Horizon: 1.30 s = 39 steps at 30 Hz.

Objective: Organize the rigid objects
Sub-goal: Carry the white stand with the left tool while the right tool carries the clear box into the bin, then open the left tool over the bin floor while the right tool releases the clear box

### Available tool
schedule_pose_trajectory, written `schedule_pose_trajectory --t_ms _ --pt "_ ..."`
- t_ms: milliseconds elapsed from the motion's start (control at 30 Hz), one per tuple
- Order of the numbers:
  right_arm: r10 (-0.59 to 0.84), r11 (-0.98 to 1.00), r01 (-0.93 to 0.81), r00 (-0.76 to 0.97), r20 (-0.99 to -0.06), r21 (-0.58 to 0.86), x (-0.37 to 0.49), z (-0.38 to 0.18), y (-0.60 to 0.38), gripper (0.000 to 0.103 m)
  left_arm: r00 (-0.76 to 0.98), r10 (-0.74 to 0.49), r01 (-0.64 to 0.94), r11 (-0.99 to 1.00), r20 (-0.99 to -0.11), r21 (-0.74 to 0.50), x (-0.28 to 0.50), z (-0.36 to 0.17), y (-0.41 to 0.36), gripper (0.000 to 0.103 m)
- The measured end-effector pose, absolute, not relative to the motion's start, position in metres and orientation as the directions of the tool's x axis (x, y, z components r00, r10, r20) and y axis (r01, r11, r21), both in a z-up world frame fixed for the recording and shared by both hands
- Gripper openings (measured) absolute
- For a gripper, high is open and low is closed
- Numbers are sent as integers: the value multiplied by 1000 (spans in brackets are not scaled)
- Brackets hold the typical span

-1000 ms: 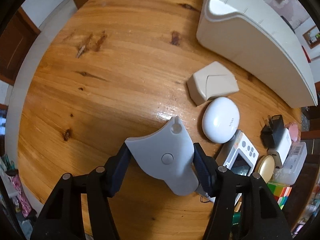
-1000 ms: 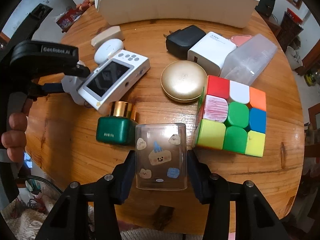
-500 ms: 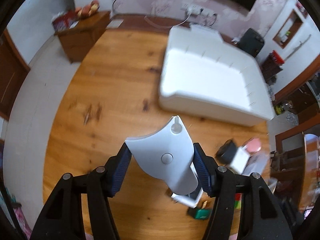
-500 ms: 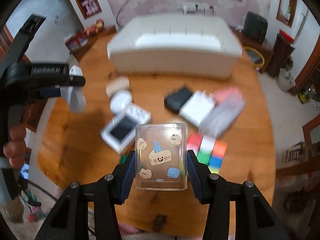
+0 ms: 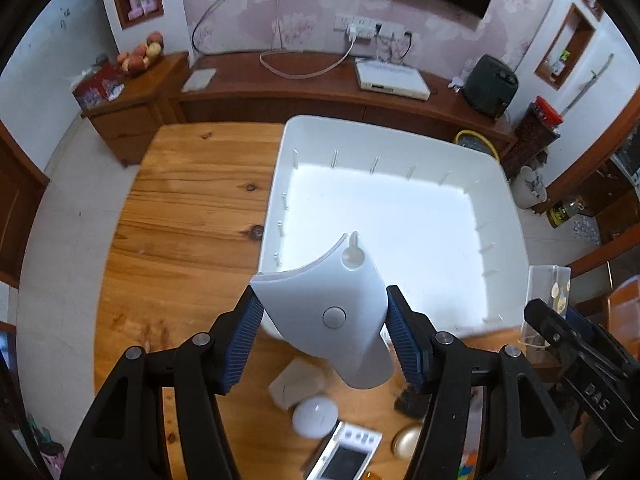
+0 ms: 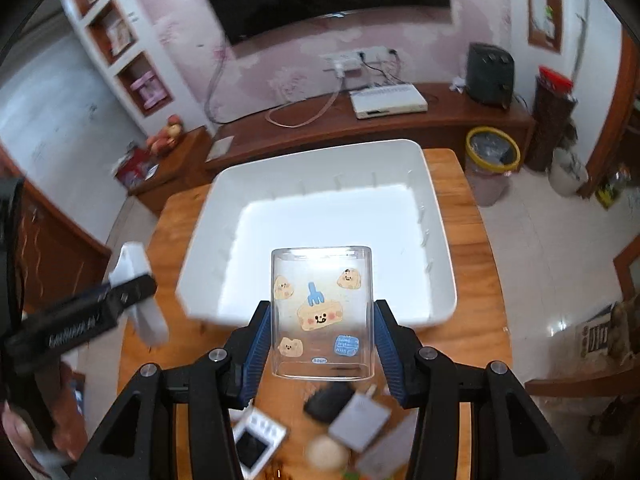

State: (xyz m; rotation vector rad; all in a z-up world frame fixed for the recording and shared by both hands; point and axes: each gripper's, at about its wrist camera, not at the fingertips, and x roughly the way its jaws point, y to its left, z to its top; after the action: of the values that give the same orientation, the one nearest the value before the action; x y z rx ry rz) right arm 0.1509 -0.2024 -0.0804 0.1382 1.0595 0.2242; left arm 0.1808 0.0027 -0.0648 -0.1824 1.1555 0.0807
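Note:
My left gripper [image 5: 325, 308] is shut on a pale grey curved plastic piece [image 5: 320, 340] with a round button, held above the near left corner of the big white bin [image 5: 276, 184]. My right gripper [image 6: 323, 316] is shut on a clear box with cartoon stickers [image 6: 322, 280], raised in front of the white bin's [image 6: 200, 232] near wall. In the left wrist view the clear box [image 5: 548, 284] shows at the right edge. The right wrist view catches the grey piece [image 6: 136, 264] in the left gripper [image 6: 120, 296], off the bin's left side. Nothing lies in the bin.
On the wooden table [image 5: 180, 220] below the grippers lie a beige box [image 5: 298, 384], a white oval case [image 5: 314, 420], a white device with a screen [image 5: 348, 456], a gold compact [image 5: 408, 440], a black charger [image 6: 328, 400] and a white adapter [image 6: 360, 416]. A sideboard stands behind the table.
Both grippers have risen off the table and moved toward the white bin, each still holding its object. The loose items have dropped to the bottom of both views.

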Motion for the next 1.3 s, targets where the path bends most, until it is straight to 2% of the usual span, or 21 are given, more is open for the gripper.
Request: schedule_pose_trajectory --t_ms 167,333,400,667,700,733,800,933,1000,1300 --pt "162 986 -44 418 -894 158 193 -127 -201 50 399 4 -161 985 -917 -66 209 -98 -5 65" --pt "146 986 26 332 -932 164 213 -174 -206 50 395 5 -163 985 -919 -64 228 -126 -11 65" --pt "87 995 22 331 -939 100 212 -180 -202 52 394 16 -148 988 -919 -46 231 -135 -16 65" --pt "43 997 -75 349 -936 18 200 -180 -183 72 406 59 -87 996 -912 26 223 -157 -37 65" --pt "39 997 -83 357 -933 10 198 -179 -182 72 411 61 -82 996 -910 30 222 -156 -38 68" --pt "40 996 -87 362 -931 9 196 -179 -182 73 411 55 -77 997 -910 26 221 -155 -38 79" --pt "66 996 -88 369 -927 36 195 -175 -183 73 422 44 -80 997 -906 11 220 -150 -36 91" --pt "112 993 -63 387 -915 95 190 -165 -186 75 464 40 -65 998 -885 10 214 -133 -33 101" --pt "163 987 -57 409 -898 153 186 -158 -189 80 485 34 -56 998 -874 7 209 -124 -31 101" --pt "248 964 -57 532 -809 259 153 -115 -197 80 524 -8 -12 1000 -852 -16 173 -83 -12 101"
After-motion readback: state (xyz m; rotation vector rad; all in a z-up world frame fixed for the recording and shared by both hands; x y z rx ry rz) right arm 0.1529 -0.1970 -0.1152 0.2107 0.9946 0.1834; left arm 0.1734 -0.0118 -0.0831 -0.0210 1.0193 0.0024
